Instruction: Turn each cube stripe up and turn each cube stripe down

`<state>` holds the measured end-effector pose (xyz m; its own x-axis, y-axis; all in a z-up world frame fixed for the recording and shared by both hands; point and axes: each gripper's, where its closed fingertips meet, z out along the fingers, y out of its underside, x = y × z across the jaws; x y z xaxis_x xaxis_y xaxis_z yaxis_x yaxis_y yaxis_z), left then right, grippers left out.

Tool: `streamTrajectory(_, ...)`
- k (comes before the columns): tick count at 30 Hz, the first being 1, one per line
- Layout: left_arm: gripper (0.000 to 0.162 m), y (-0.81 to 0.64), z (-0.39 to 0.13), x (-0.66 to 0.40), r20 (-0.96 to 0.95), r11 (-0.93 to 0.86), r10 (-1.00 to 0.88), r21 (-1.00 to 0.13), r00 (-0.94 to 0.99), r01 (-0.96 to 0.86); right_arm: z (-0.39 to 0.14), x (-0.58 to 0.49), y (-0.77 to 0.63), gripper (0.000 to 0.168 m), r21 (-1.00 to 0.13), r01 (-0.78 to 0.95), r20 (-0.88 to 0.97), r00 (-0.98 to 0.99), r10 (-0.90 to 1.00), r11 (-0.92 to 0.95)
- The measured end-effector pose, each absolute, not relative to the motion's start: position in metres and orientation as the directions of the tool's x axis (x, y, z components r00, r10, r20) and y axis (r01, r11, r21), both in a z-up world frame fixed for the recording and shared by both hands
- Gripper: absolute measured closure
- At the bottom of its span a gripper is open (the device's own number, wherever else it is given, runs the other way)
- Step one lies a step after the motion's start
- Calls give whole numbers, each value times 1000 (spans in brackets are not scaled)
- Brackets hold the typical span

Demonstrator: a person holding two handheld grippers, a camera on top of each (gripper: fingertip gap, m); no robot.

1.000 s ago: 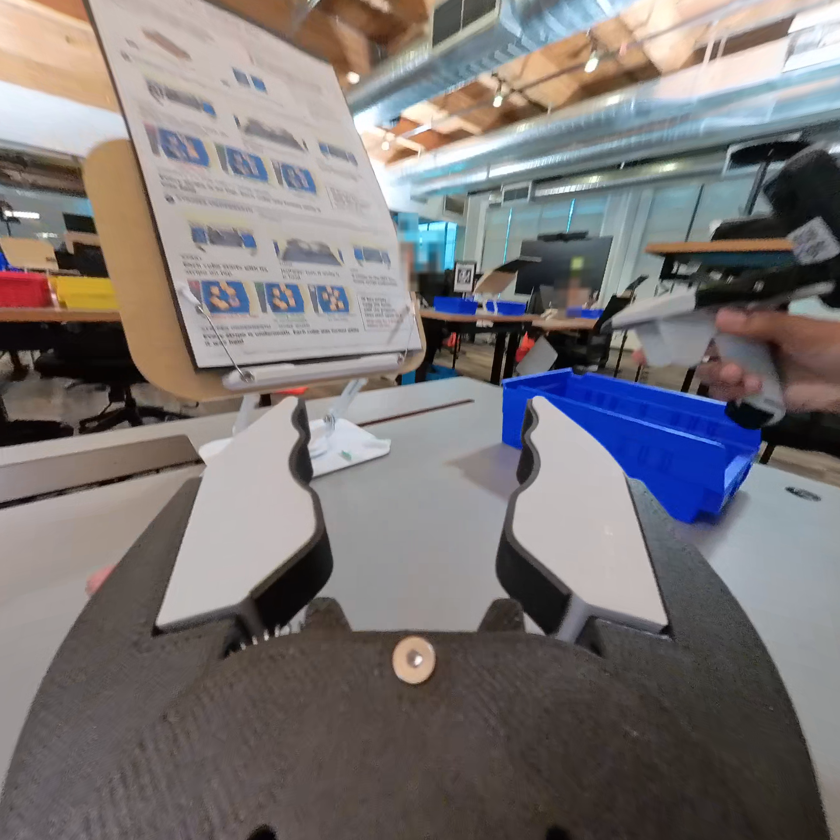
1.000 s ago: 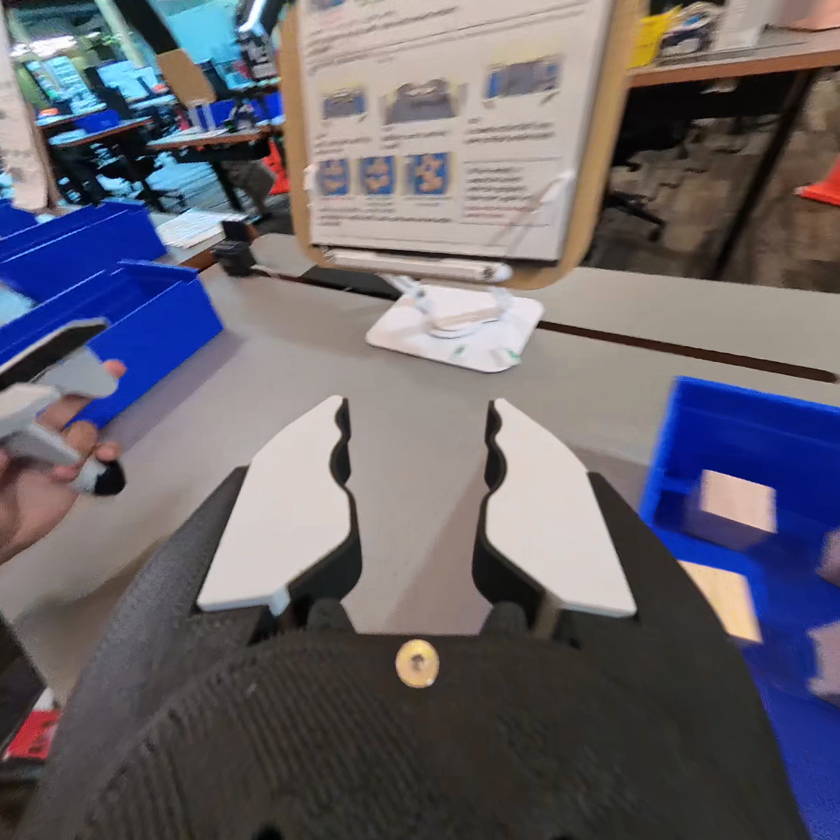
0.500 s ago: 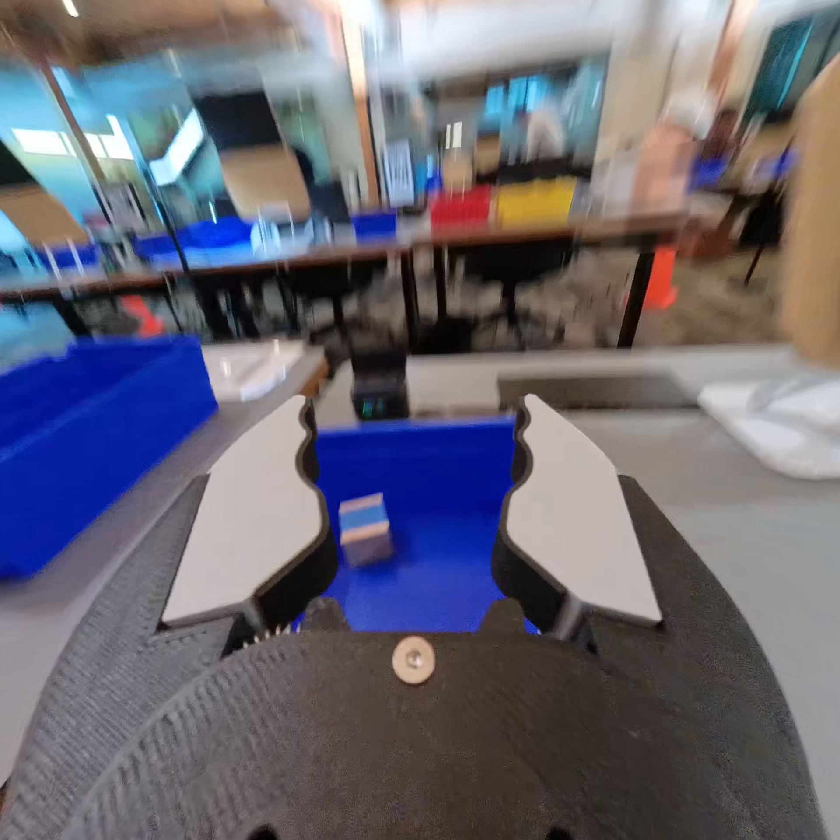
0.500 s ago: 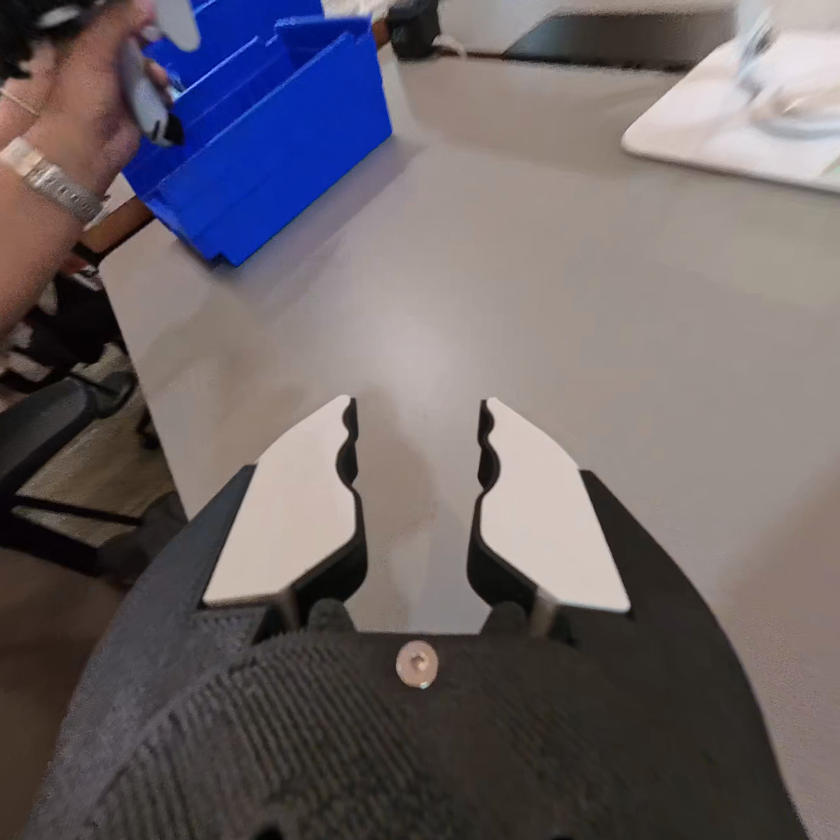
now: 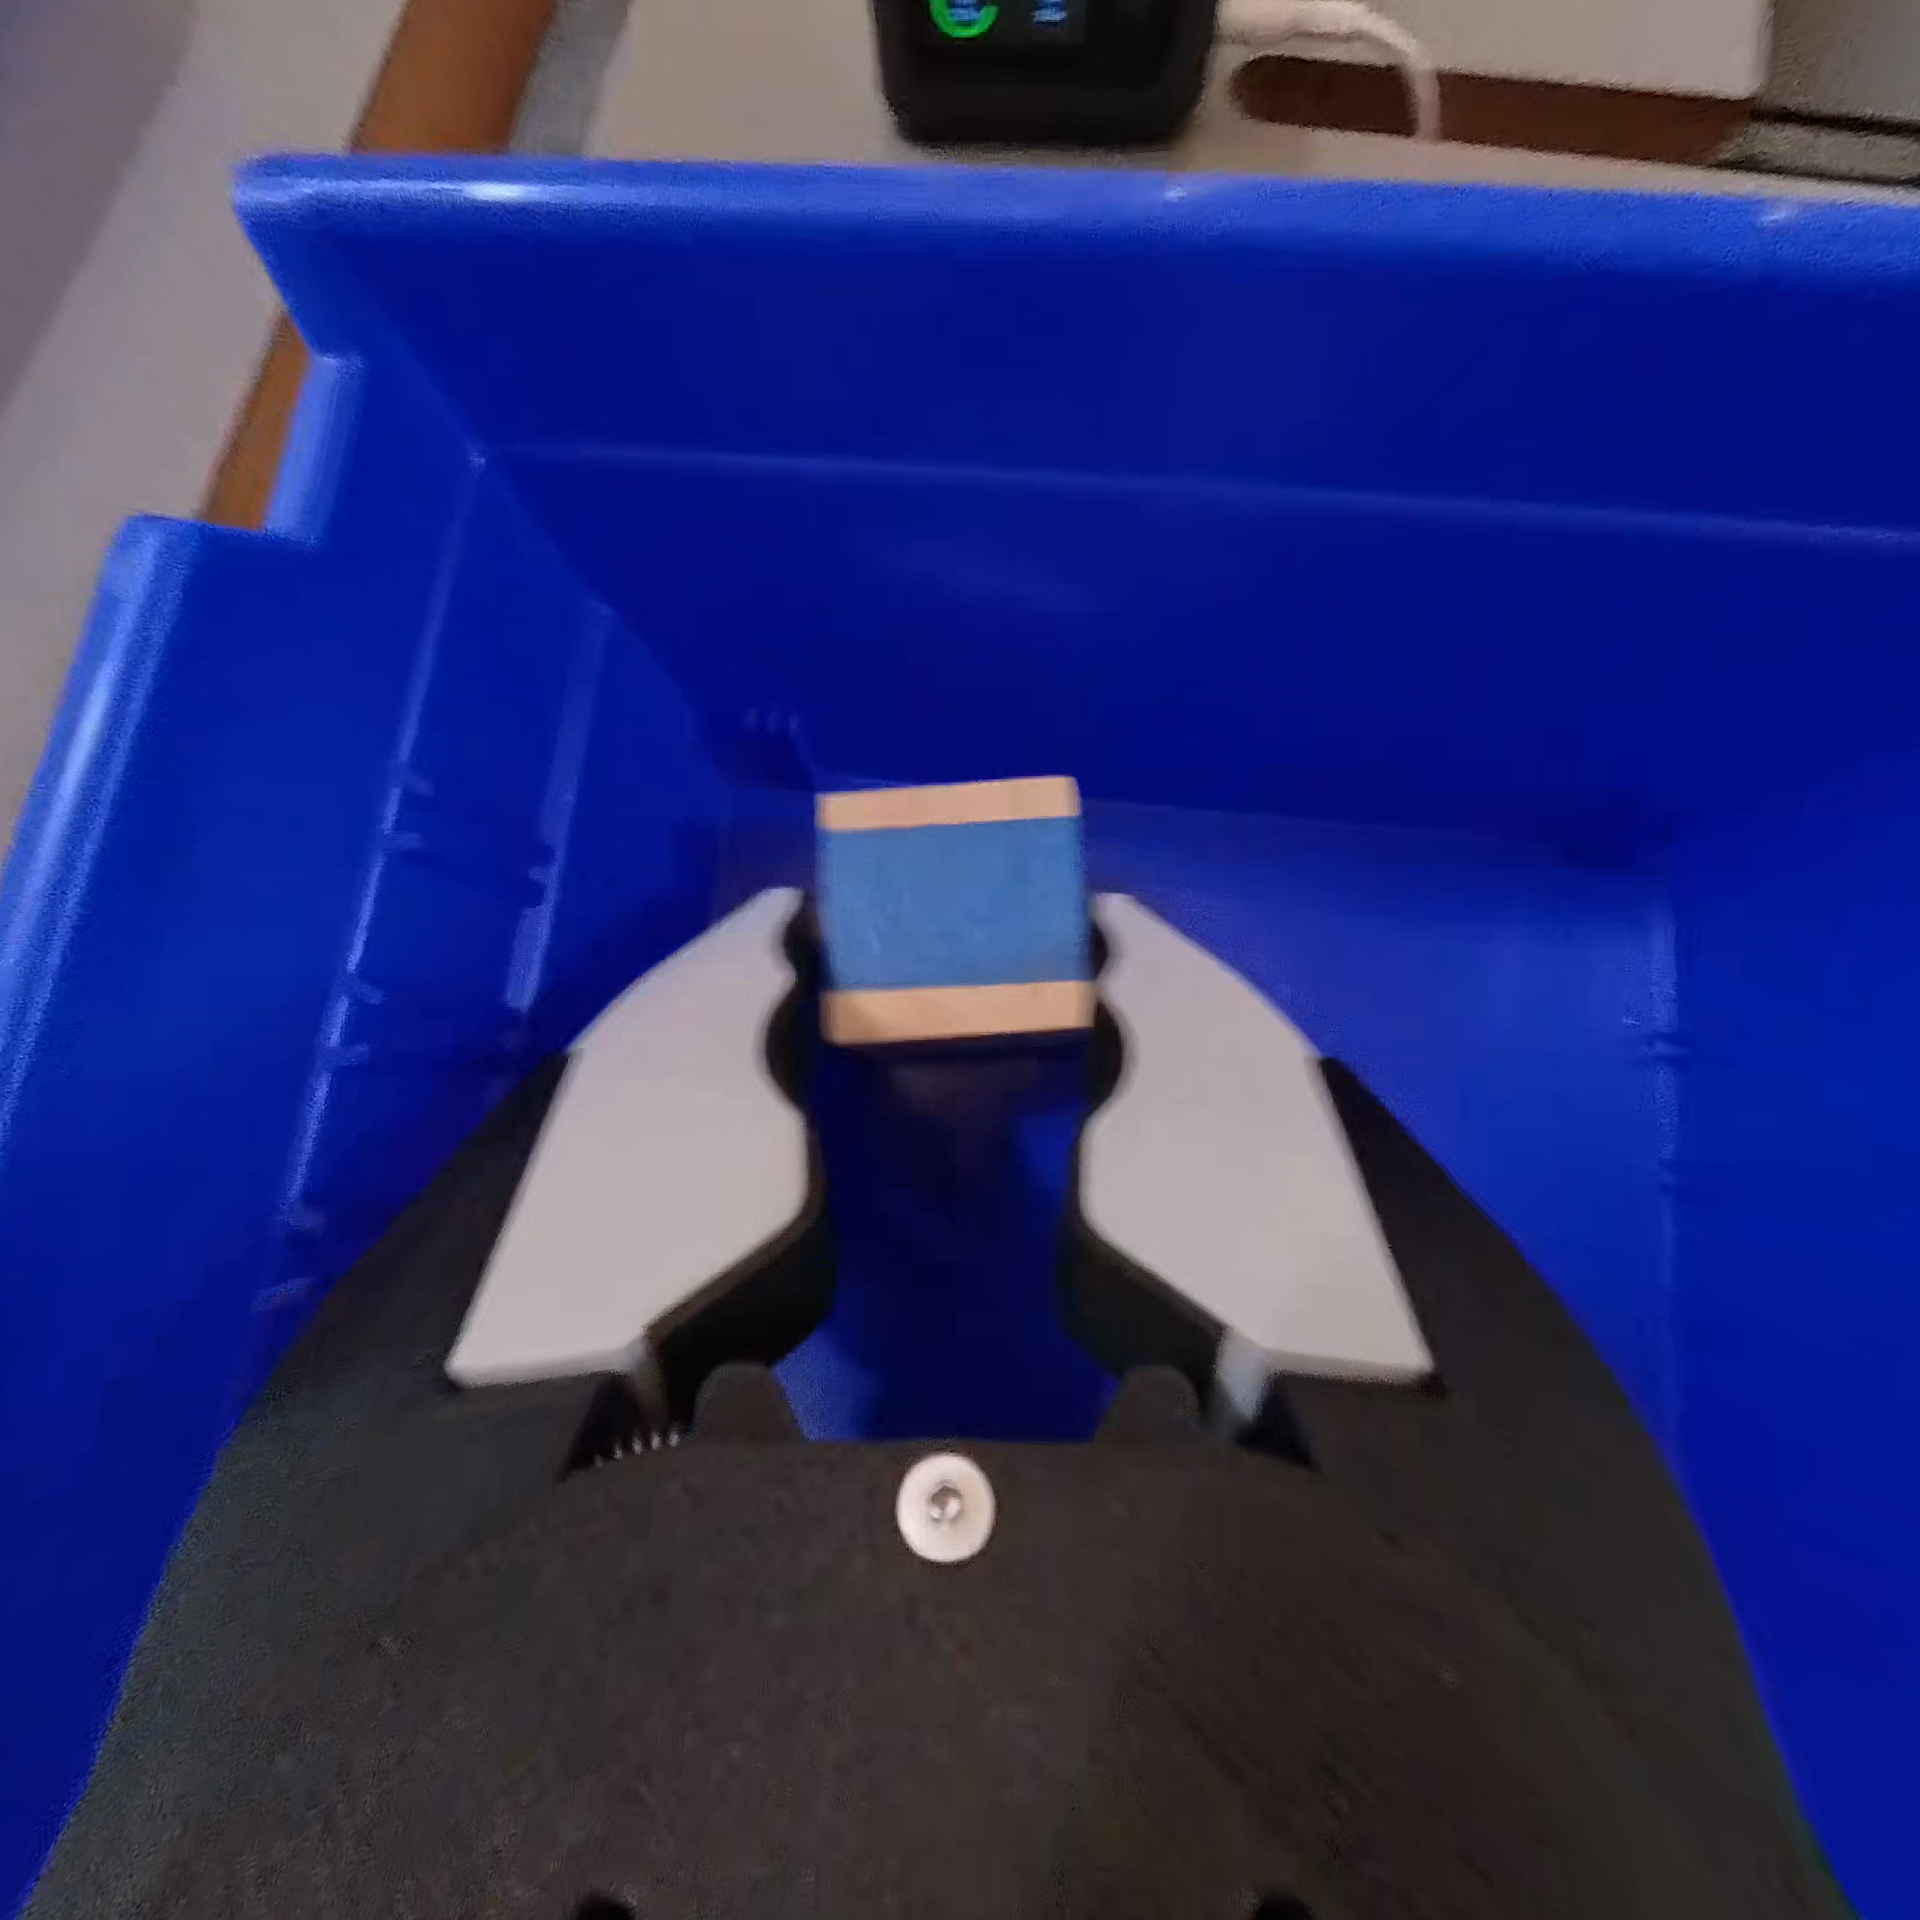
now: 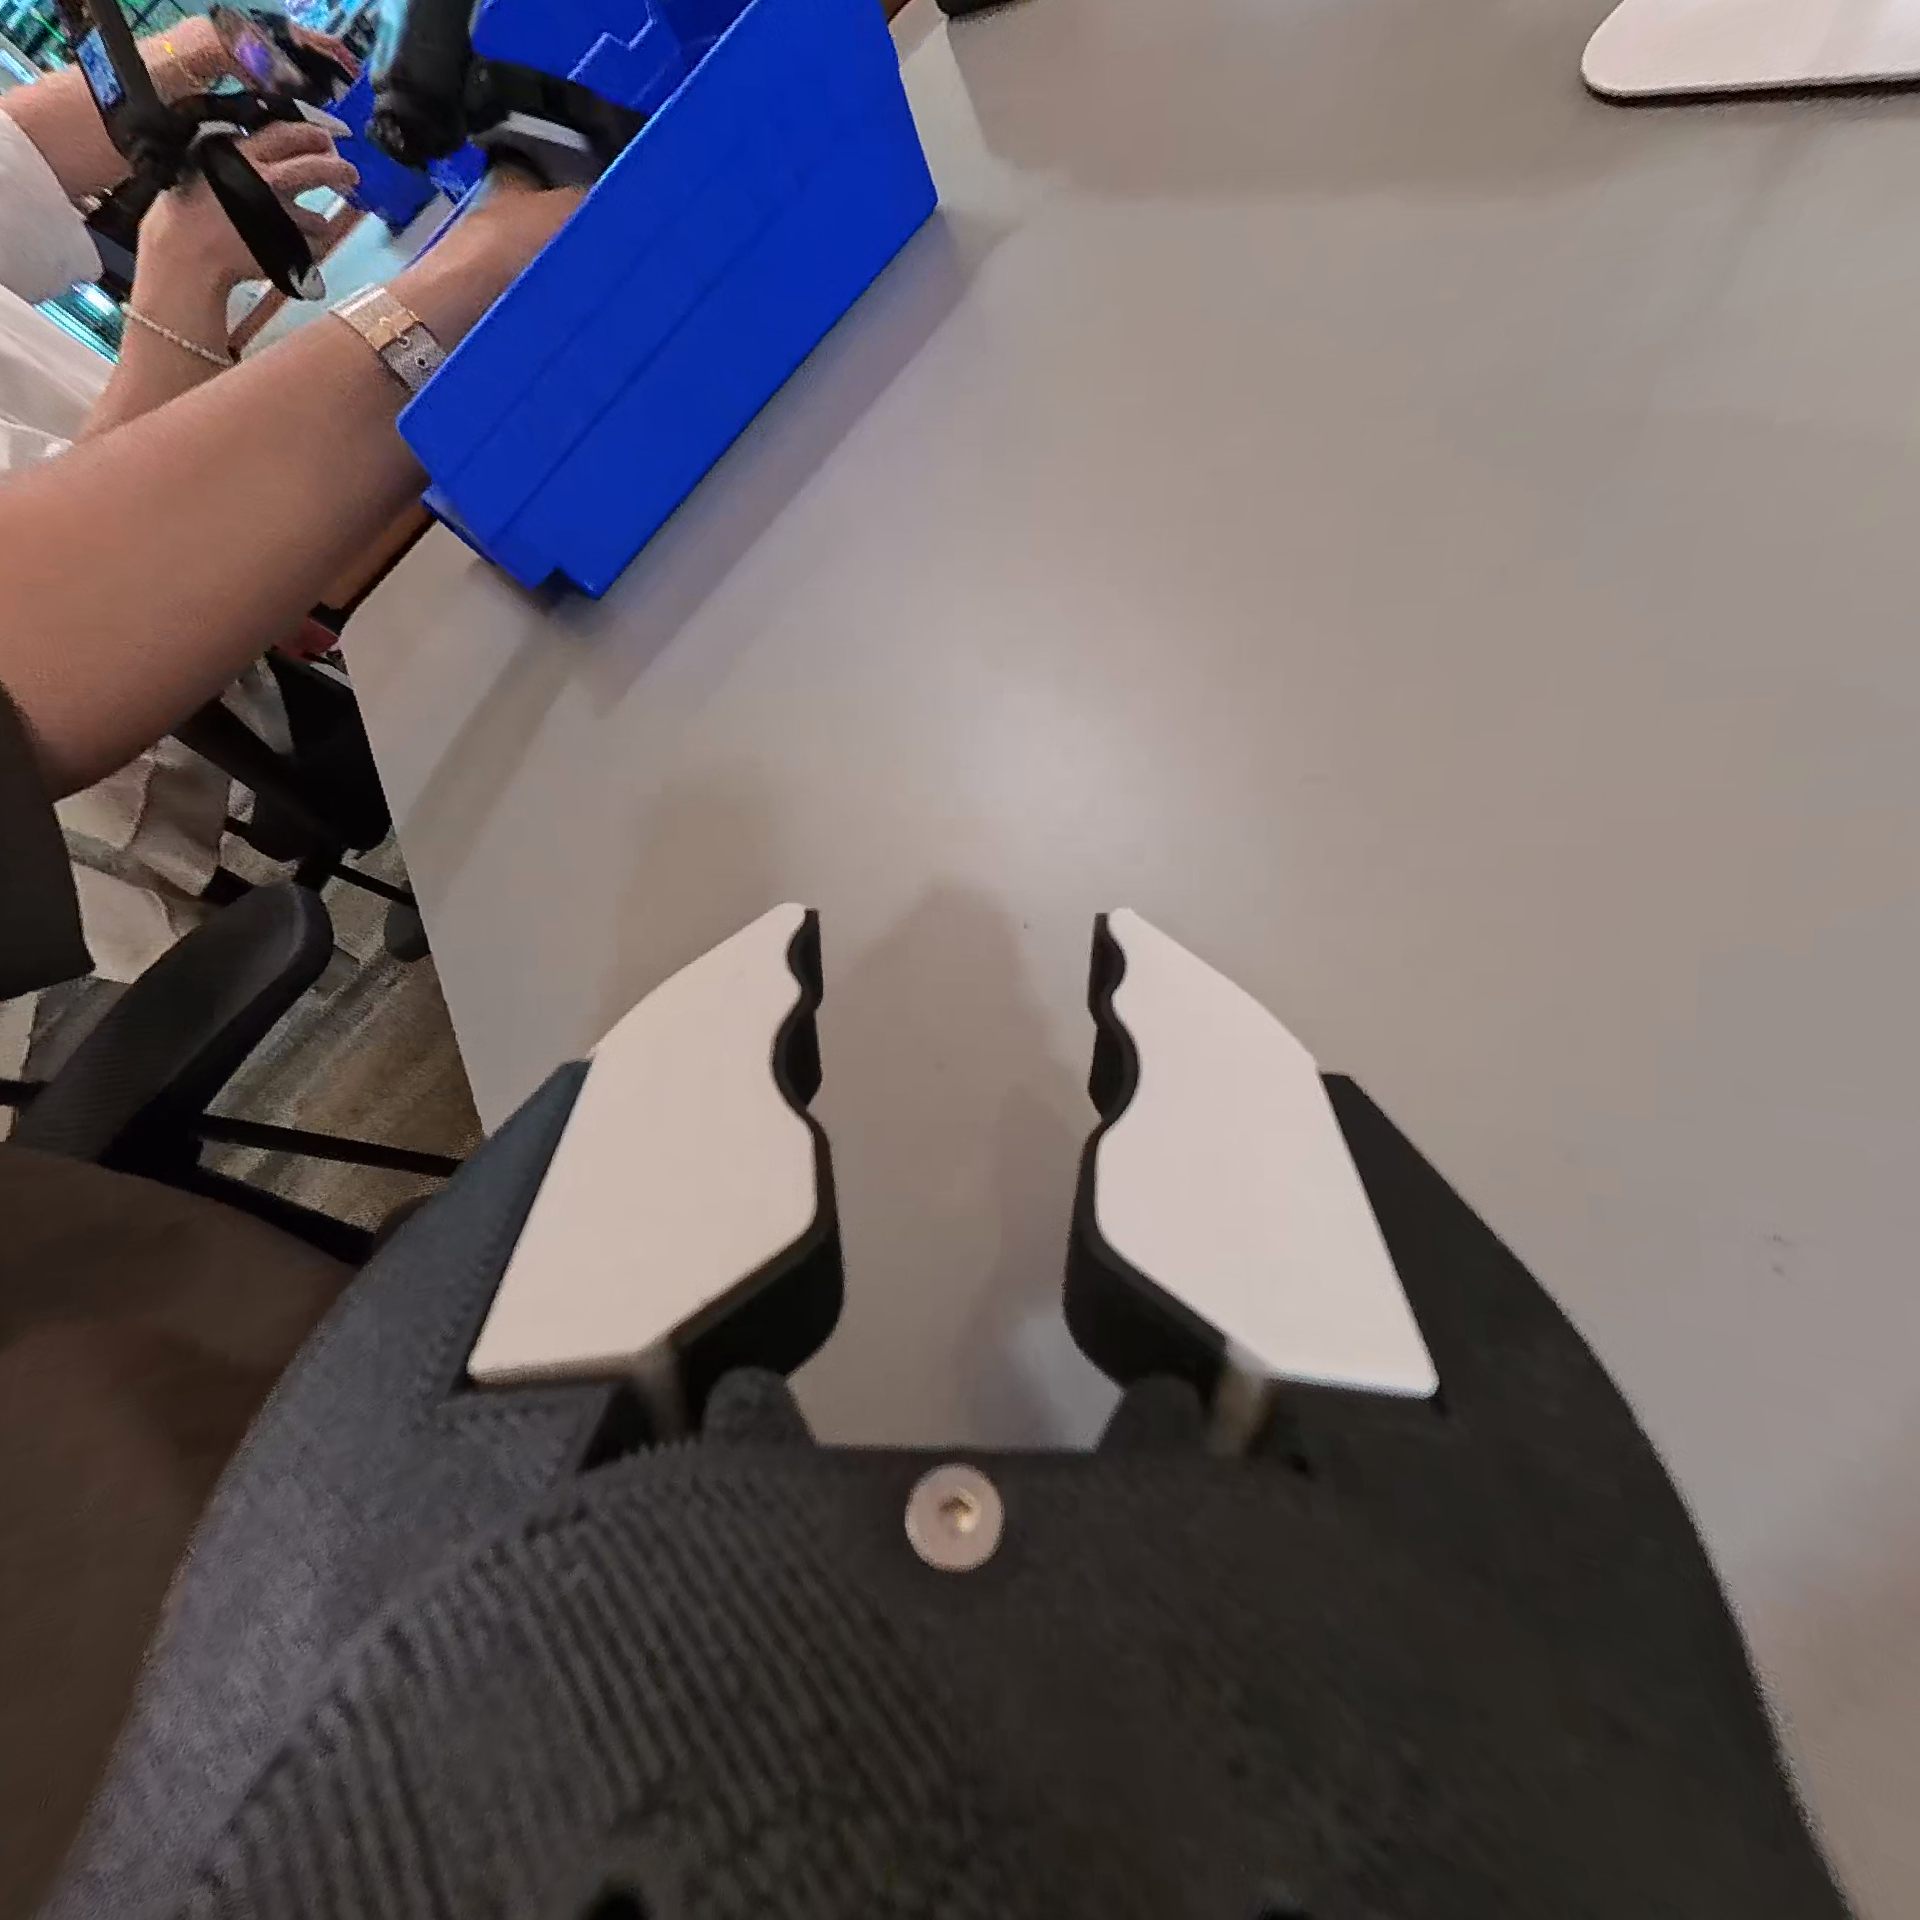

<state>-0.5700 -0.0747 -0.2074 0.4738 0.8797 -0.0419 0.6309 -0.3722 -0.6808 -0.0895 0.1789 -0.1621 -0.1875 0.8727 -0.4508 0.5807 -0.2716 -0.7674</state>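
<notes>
place: shared lab or workshop-style workspace | evidence: broad matte grey surface | moulded blue plastic storage bin at 11 o'clock on it | black wheeled office chair at 9 o'clock over grey carpet | small black device with a lit screen at 12 o'clock behind the bin | further blue bins at 11 o'clock

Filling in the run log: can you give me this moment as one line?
left tongs: inside blue bin, around striped cube, grip unclear | right tongs: open, empty, over grey table
</notes>
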Motion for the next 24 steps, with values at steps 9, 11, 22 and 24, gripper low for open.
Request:
streamTrajectory(9, 117, -32, -69, -486, 424, 109, 686, -864, 592, 492, -152, -77, 181, 122, -771, 538, -502, -183, 845, -342)
streamTrajectory(11, 117, -4, -27, -436, 479, 177, 540, -868, 692, 463, -140, -77, 176, 122, -799, 491, -497, -214, 841, -348)
streamTrajectory(22, 117, 105, 39, -130, 661, 13, -707, -343, 252, 939, -51, -58, 159, 98, -842, 102, -531, -328, 781, -530)
streamTrajectory(24, 117, 119, 5, -108, 686, 43, -624, -447, 373, 894, -43, -50, 151, 98, -769, 88, -611, -389, 689, -633)
